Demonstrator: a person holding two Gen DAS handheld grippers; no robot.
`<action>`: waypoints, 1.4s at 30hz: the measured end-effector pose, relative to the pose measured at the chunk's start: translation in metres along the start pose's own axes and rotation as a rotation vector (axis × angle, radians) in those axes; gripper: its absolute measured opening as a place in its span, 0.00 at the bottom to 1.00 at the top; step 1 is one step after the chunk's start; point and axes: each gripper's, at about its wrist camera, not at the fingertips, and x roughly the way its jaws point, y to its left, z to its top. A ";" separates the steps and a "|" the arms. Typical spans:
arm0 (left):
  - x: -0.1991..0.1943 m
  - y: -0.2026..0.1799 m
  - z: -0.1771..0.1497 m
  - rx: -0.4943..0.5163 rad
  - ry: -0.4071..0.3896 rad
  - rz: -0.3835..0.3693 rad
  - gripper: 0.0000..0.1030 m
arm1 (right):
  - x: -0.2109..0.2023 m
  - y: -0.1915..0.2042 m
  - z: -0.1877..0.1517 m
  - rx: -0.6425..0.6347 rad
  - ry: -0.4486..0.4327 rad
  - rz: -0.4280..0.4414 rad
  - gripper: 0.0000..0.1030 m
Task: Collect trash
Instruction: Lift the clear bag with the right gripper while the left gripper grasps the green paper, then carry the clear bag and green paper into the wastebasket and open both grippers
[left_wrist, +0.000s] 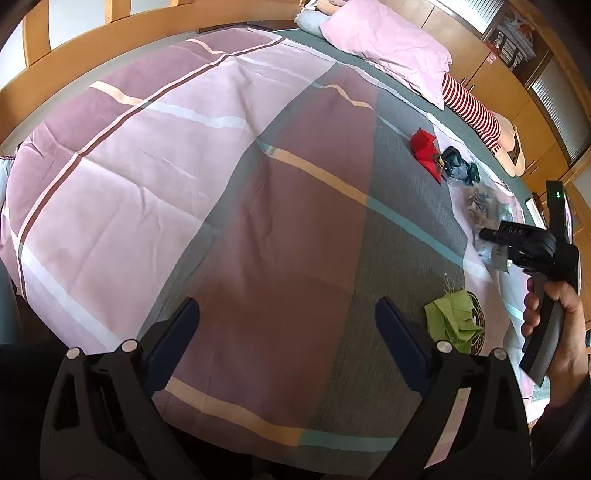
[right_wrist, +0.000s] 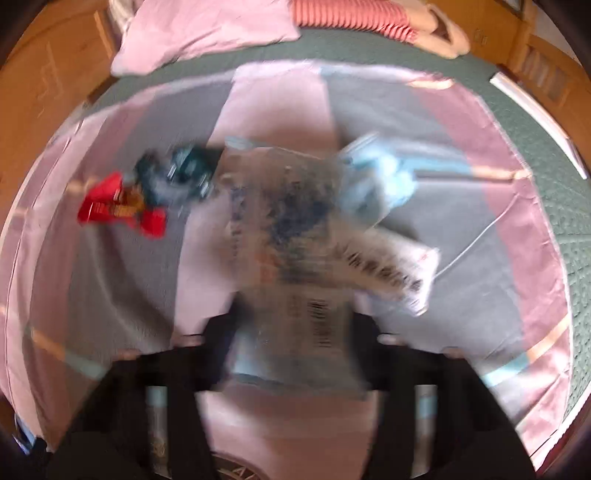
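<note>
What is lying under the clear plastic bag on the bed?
The plaid duvet shows under and partly through the clear bag. The picture is blurred, and the bag's printed part covers the rest, so anything else beneath it cannot be told.

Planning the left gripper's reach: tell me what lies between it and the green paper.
Nothing but bare bedspread between the open left gripper and the green paper, per the left wrist view.

Right tool (right_wrist: 291, 350) & clear wrapper (right_wrist: 295, 258) motion-blurred, grip unclear.
</note>
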 end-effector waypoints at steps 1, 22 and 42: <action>0.000 0.000 0.000 0.002 -0.001 -0.001 0.92 | -0.005 -0.001 -0.004 0.005 -0.001 0.021 0.27; 0.023 -0.161 -0.045 0.682 -0.069 -0.101 0.78 | -0.243 -0.078 -0.214 0.048 -0.277 0.244 0.25; -0.151 -0.104 -0.119 0.520 -0.356 -0.123 0.29 | -0.300 -0.077 -0.309 0.008 -0.364 0.191 0.25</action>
